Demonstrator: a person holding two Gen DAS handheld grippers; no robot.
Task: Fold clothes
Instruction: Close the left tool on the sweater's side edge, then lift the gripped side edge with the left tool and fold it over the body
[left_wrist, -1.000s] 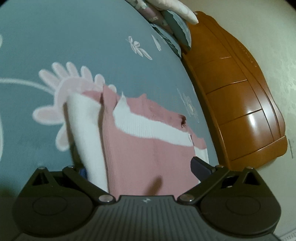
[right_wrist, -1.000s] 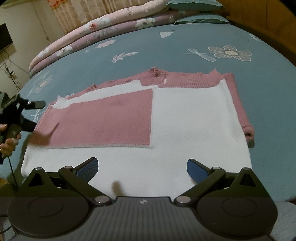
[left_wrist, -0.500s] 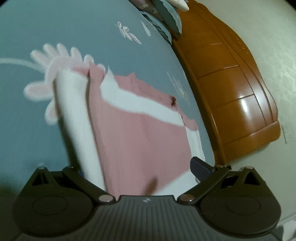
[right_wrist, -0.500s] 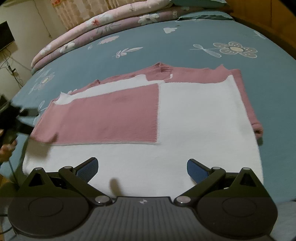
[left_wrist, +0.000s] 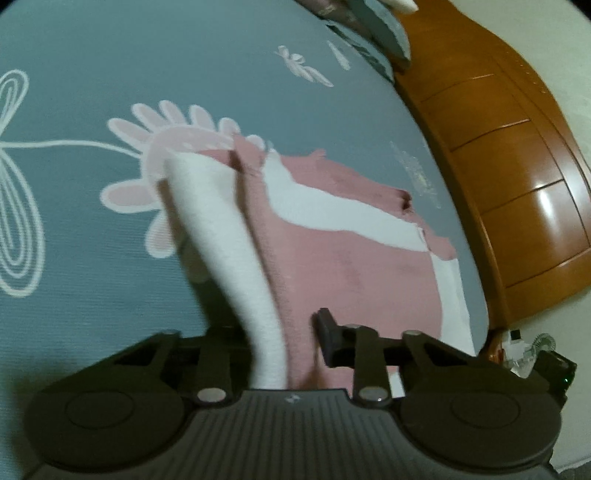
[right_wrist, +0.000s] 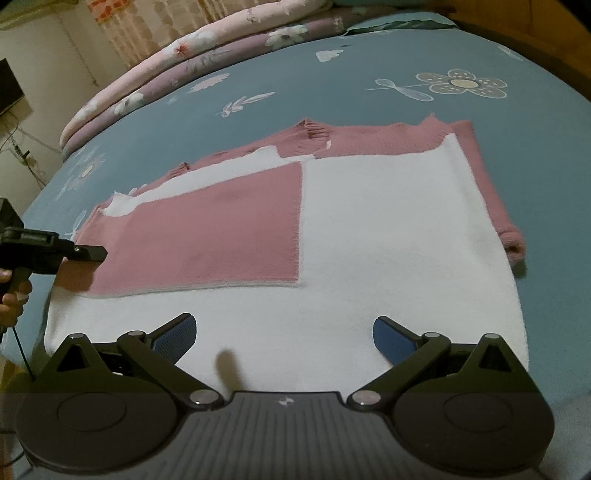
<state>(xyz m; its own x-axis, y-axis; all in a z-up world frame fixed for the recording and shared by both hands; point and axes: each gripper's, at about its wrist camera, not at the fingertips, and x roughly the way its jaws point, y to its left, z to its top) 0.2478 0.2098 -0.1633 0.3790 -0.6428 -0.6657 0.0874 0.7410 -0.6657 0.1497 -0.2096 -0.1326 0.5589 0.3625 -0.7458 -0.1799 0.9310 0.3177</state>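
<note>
The pink-and-white sweater (right_wrist: 332, 221) is lying partly folded on the bed (right_wrist: 369, 81), the left gripper (left_wrist: 291, 332) closing on its edge, the right gripper (right_wrist: 284, 336) hovering open, further folds remaining.

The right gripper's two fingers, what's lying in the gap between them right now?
Only the white part of the sweater lies between the open right gripper fingers, with a small shadow on it; nothing else. The right wrist view shows this.

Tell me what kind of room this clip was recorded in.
Most likely a bedroom: the pink and white sweater lies on a bed's blue flowered sheet, with rolled quilts at its far edge and a wooden bed frame alongside.
</note>
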